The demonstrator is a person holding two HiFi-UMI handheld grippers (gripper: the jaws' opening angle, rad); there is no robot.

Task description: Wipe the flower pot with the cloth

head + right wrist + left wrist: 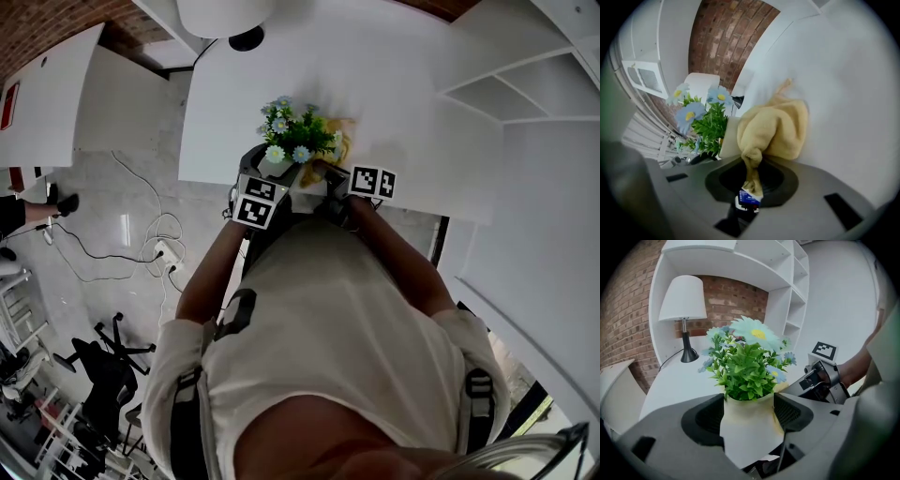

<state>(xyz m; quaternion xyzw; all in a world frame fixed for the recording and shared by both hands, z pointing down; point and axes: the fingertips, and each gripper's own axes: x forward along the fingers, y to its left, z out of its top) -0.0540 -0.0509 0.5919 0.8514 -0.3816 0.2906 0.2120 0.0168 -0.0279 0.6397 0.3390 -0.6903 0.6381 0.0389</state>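
A white flower pot (pixel 749 425) with green leaves and pale blue daisies (pixel 746 363) sits between the jaws of my left gripper (pixel 749 414), which is shut on its sides. In the head view the pot's plant (pixel 298 133) stands at the near edge of the white table (pixel 394 94), with the left gripper (pixel 267 178) at its near left. My right gripper (pixel 751 172) is shut on a bunched yellow cloth (pixel 778 127), which hangs against the pot's side (pixel 729 136). From above, the cloth (pixel 328 169) shows just right of the pot, beside the right gripper (pixel 337 187).
A white lamp (pixel 684 305) stands on the table behind the plant, in front of a brick wall. White shelves (pixel 787 296) rise at the right. Cables and a power strip (pixel 159 251) lie on the floor left of me.
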